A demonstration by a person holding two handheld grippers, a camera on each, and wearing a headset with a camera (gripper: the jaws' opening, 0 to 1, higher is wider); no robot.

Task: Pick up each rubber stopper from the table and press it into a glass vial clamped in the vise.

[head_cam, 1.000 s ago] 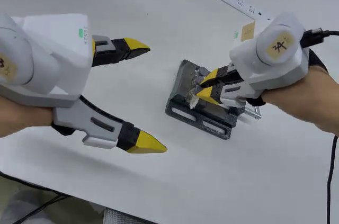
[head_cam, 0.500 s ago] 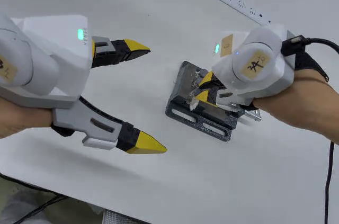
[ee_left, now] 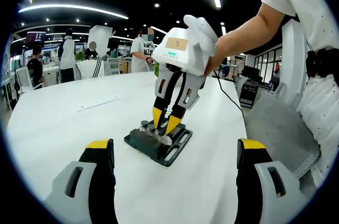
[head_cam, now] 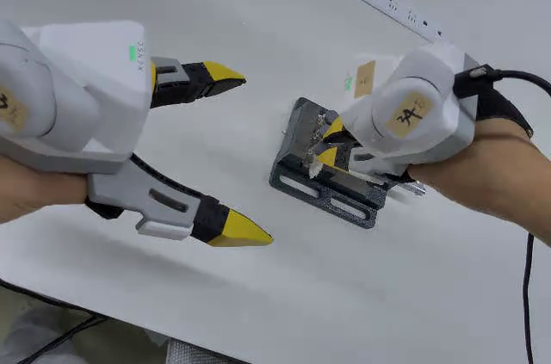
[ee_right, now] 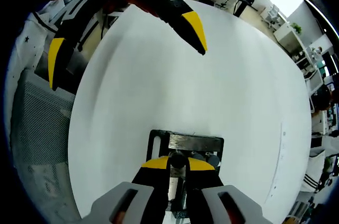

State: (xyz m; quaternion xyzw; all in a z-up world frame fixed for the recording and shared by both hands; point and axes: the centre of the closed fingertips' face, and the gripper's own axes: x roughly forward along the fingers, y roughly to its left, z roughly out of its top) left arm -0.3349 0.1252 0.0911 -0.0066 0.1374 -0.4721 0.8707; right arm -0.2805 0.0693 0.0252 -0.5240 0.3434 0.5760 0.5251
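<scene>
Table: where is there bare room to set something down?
Bare table lies between the open left gripper and the vise, and along the near edge below the vise. It is crowded at the vise, where the right gripper pinches a stopper.

I see the vise [head_cam: 320, 194], dark grey metal with a slotted base plate, lying flat on the white table [head_cam: 405, 295]. In its clamp a few small glass vials [ee_left: 150, 127] stand upright, close together in a row, clear with grey tops. One dark, round rubber stopper [ee_right: 177, 158] is pinched between the tips of the right gripper [ee_right: 178, 162], directly over the vials. I cannot tell if it touches one.
</scene>
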